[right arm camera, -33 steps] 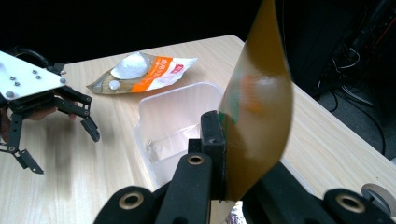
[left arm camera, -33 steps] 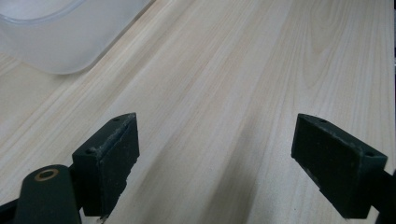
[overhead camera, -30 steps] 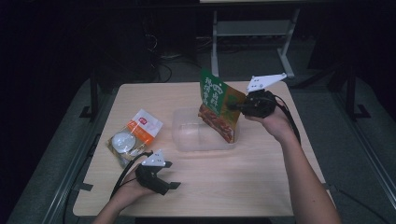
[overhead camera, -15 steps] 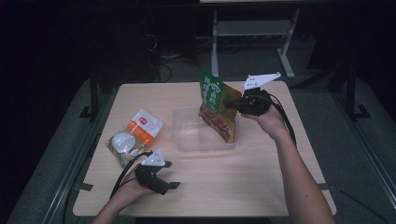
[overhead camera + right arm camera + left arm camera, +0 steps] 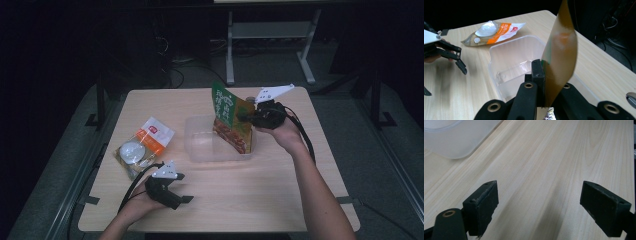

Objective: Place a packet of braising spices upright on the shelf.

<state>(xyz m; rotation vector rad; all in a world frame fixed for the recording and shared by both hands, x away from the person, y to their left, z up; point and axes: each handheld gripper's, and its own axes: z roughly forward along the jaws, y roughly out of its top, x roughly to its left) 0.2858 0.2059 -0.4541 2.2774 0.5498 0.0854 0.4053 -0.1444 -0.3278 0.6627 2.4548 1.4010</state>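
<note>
Right tongs (image 5: 244, 116) pinching a snack bag (image 5: 231, 117) above the clear tub (image 5: 200, 145).
Glossy green-and-brown pouch, upright; left tongs (image 5: 186, 199) spread over the table (image 5: 260, 195).

A pale wooden bench (image 5: 260, 195) carries a clear plastic tub (image 5: 200, 145) near its middle. Toward the left edge lies a flat orange-and-white packet (image 5: 145, 145), well apart from the tub. The left hand (image 5: 135, 207) rests by the near edge.

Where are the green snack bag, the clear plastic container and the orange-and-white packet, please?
green snack bag (image 5: 231, 117), high view, on its front face.
clear plastic container (image 5: 199, 145), high view, on its bare floor.
orange-and-white packet (image 5: 150, 139), high view, on its orange middle.
</note>
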